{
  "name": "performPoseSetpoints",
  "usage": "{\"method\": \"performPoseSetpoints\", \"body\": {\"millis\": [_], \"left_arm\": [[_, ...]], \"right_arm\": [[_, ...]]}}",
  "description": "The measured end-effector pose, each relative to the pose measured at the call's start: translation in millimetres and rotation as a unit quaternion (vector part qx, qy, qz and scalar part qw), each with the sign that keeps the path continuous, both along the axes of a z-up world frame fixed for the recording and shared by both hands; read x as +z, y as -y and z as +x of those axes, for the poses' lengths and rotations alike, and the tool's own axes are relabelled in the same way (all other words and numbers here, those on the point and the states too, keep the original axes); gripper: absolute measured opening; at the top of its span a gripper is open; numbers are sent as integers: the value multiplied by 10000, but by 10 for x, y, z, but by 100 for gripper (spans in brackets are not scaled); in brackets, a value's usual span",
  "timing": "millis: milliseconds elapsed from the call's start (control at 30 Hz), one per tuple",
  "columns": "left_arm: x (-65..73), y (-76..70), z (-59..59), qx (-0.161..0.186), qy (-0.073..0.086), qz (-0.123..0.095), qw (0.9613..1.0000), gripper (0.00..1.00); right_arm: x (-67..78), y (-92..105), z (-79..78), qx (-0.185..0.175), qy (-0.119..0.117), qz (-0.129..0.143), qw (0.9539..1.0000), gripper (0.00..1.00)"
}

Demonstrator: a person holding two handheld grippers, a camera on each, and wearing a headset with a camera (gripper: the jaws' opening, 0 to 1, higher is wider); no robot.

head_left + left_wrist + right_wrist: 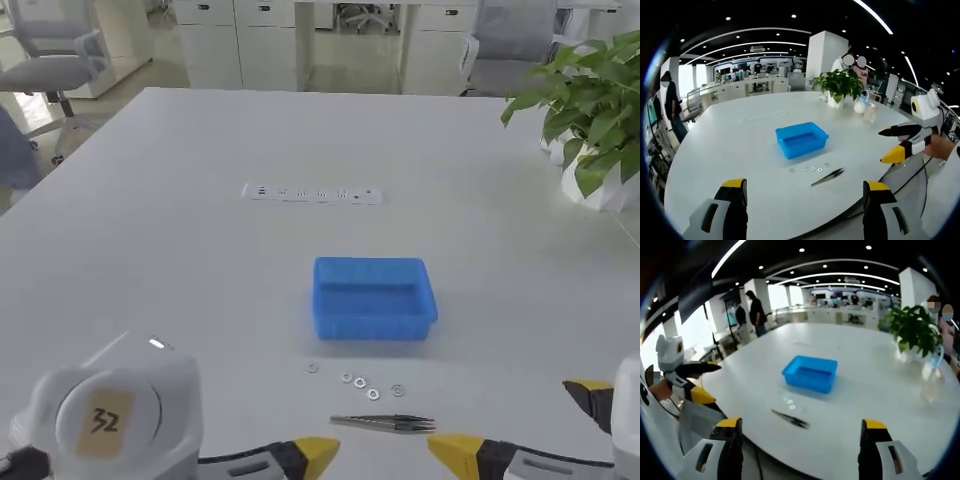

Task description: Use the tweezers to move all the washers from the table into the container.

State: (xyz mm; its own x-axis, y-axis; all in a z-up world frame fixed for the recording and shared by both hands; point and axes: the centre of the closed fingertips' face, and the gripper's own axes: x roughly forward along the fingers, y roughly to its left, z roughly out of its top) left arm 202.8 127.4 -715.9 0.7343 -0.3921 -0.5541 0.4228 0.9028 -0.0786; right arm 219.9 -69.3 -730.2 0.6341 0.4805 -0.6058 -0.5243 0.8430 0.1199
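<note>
On the near side of the blue container, the tweezers are lying flat on the white worktop. A loose row of small washers is sitting between the tweezers and the container's near wall; five are showing in the head view. No washer can be made out inside the container, so the task is judged to be at its start.

The tweezers' long axis is running roughly parallel to that near wall, crosswise to the line of approach of both tools. The left tool is holding its jaws wide apart and gripping nothing. The right tool is doing likewise. Both are hovering on the side of the tweezers away from the container, one off each end.

Seen along the left tool's jaws, the tweezers are lying ahead and slightly right of centre; along the right tool's jaws, ahead and left of centre. Neither tool is clearly nearer. The pickup is judged to require jaws closing across the tweezers' narrow width, not along their length.
</note>
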Motion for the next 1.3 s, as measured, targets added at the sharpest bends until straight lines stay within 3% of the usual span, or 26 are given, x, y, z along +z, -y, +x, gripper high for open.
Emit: {"method": "performPoseSetpoints", "body": {"millis": [100, 300, 433, 567, 633, 667, 767, 833, 1000, 1300], "left_arm": [[-33, 13, 10, -40, -43, 46, 10000, 98], [-51, 37, 44, -158, -75, 44, 9998, 86], [-141, 71, 53, -397, -274, 165, 9987, 69], [-197, 123, 94, -611, -274, 240, 9975, 60], [-283, 192, 75, -872, -474, 257, 9947, 53], [-305, 209, 90, -929, -462, 295, 9942, 51], [-425, 284, 78, -1311, -650, 509, 9879, 44], [-460, 303, 118, -1334, -633, 570, 9874, 43], [-619, 331, 228, -1526, -787, 648, 9830, 30], [-901, 429, 447, -1838, -967, 734, 9754, 14]], "right_arm": [[-21, 12, 6, 8, -23, -22, 10000, 96], [-55, 25, 9, 30, -75, -71, 9999, 96], [-84, 35, 19, 54, -111, -119, 9999, 95], [-121, 41, 17, 67, -164, -179, 9997, 94], [-145, 35, 8, 107, -206, -230, 9995, 94], [-153, 31, 6, 123, -219, -250, 9994, 94], [-169, 27, 8, 145, -251, -282, 9992, 94], [-184, 27, 13, 143, -280, -285, 9991, 93], [-224, 14, 8, 162, -412, -298, 9986, 93], [-298, 44, 21, 129, -595, -343, 9976, 92]]}}
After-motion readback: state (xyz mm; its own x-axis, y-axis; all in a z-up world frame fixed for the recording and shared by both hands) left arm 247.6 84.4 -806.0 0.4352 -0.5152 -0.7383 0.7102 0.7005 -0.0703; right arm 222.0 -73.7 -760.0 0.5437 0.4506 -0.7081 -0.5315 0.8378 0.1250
